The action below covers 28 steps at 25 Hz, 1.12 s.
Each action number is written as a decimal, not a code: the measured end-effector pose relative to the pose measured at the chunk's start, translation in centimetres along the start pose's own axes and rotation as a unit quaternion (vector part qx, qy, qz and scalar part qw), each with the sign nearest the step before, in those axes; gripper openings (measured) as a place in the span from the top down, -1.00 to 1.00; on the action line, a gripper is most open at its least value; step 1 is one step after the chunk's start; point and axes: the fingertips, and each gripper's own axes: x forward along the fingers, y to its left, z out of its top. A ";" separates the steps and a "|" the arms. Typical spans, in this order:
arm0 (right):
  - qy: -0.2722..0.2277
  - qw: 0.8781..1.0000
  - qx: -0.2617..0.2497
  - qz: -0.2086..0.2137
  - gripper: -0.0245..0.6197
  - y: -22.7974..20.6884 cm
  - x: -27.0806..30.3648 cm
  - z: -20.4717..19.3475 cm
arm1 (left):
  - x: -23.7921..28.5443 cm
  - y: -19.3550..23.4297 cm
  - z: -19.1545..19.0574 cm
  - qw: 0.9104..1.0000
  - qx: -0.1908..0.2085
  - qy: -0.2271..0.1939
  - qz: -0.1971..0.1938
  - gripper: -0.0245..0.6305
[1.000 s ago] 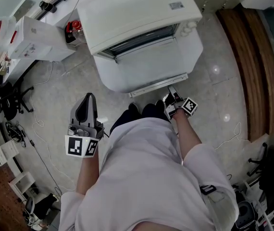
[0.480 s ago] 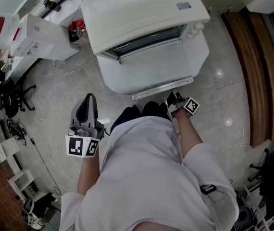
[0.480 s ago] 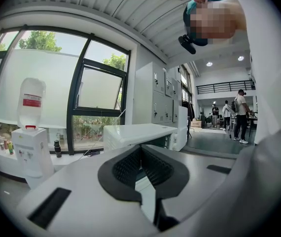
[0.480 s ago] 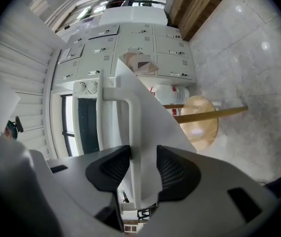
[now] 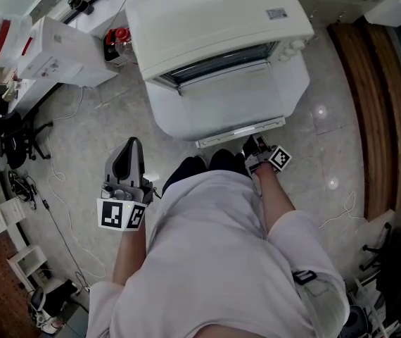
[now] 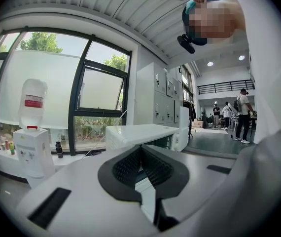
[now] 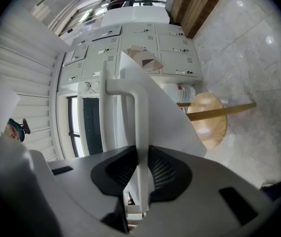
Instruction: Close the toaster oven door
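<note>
Grey marbled floor (image 5: 95, 118) surrounds the white toaster oven (image 5: 207, 20). Its door (image 5: 228, 97) is dropped open toward the person. The right tongs (image 7: 140, 154) have just been closing and now clamp the door handle (image 7: 139, 102). The left tongs (image 6: 141, 149) are held well aside, jaws together, holding nothing.

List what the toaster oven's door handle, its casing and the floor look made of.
The door handle is white, smooth and semi-gloss: painted metal or plastic, can't tell which. The toaster oven casing is white and satin with rounded edges, probably painted sheet metal. The floor is grey and mottled, likely polished tile or stone: it shows joint lines and mirrors the ceiling lights.
</note>
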 end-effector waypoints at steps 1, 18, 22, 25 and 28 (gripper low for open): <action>-0.001 1.000 0.001 0.000 0.68 0.0 -0.1 0.0 | 0.0 0.0 0.0 1.000 -0.001 0.001 0.000 0.86; -0.015 1.000 -0.002 -0.012 0.69 1.1 -0.4 -0.1 | -0.6 0.4 1.2 1.000 0.000 -0.004 -0.003 0.86; -0.010 1.000 -0.006 -0.016 0.69 1.6 -0.4 0.0 | -0.8 0.5 1.7 1.000 0.000 -0.010 -0.002 0.86; -0.009 1.000 -0.004 -0.021 0.69 2.0 -0.5 -0.1 | -1.1 0.5 2.0 1.000 -0.003 -0.012 -0.001 0.86; -0.016 0.999 -0.001 -0.034 0.69 2.3 -0.7 -0.1 | -1.3 0.3 2.4 1.000 -0.006 -0.015 -0.002 0.86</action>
